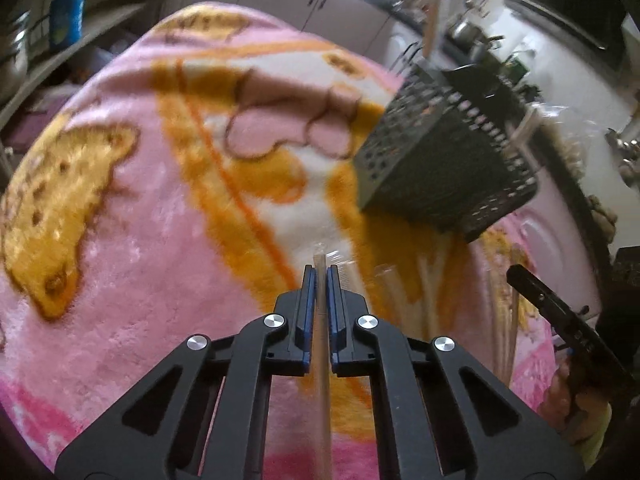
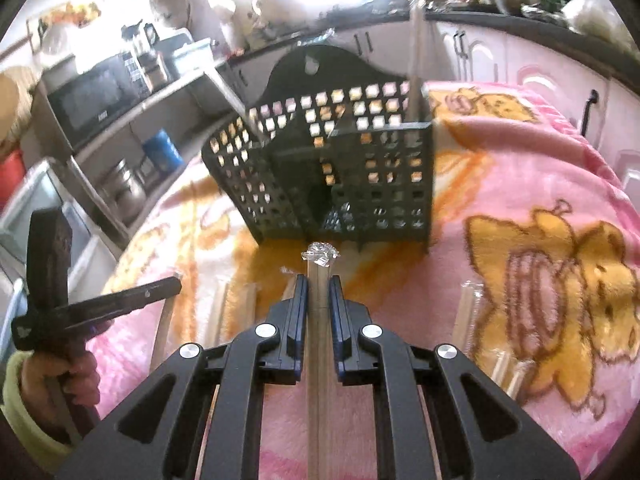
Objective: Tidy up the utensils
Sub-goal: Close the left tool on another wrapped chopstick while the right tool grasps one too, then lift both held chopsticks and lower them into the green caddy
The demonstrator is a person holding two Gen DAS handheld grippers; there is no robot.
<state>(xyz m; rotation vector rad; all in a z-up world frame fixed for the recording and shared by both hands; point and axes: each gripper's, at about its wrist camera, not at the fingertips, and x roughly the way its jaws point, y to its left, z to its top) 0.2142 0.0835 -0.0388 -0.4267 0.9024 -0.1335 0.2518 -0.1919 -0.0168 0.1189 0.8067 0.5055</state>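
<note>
A black perforated utensil basket [image 2: 340, 168] stands on a pink and orange blanket [image 2: 520, 184]; it also shows in the left wrist view [image 1: 448, 160] at the upper right. My left gripper [image 1: 320, 270] is shut on a wrapped chopstick pair [image 1: 322, 360] above the blanket, left of the basket. My right gripper [image 2: 318, 280] is shut on a wrapped chopstick pair [image 2: 319, 360] with a crinkled plastic tip, just in front of the basket. Wrapped chopsticks [image 2: 416, 60] stand upright in the basket's right compartment. More wrapped pairs [image 2: 468, 320] lie on the blanket.
Loose wrapped chopsticks [image 1: 428, 296] lie on the blanket below the basket in the left wrist view. The other gripper [image 2: 100, 308] and hand show at the left of the right wrist view. Kitchen cabinets, a microwave [image 2: 92, 96] and shelves surround the blanket.
</note>
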